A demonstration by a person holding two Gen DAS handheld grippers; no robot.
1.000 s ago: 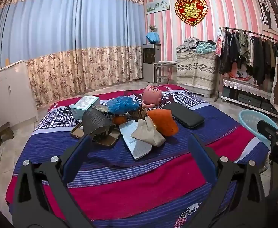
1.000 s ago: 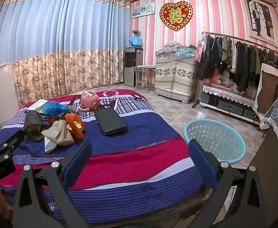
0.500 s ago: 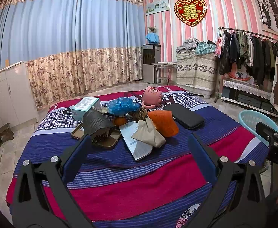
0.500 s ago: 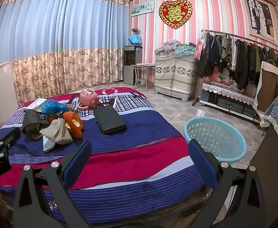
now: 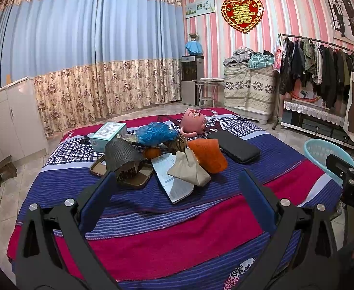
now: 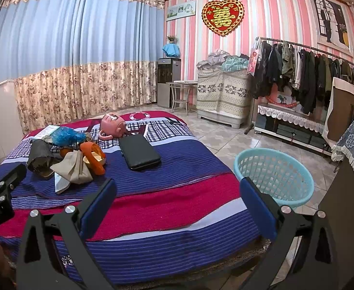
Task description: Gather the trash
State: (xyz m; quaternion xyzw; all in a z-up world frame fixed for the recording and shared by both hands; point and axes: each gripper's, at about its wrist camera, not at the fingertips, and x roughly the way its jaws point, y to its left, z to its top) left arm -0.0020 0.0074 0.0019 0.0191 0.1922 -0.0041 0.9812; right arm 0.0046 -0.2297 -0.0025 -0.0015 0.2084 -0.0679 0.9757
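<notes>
Left wrist view: the left gripper is hovering released, the trash pile lying straight ahead on the bed, nearer this hand.

Right wrist view: the right gripper is gaping empty; the pile is sitting ahead-left, the blue basket ahead-right.

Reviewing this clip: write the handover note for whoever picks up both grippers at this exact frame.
Left gripper: open, empty, aimed at the pile on the bed.
Right gripper: open, empty, above the bed's near edge.
Pile, mid-bed: blue plastic bag, orange wrapper, beige paper bag, black textured bag, an orange, printed leaflet.
Teal basket: on the floor beside the bed, on the right; nothing visible inside.
Done: nothing collected yet.
Left: move each trash piece into the basket. The black case and pink cup are probably not trash.
</notes>
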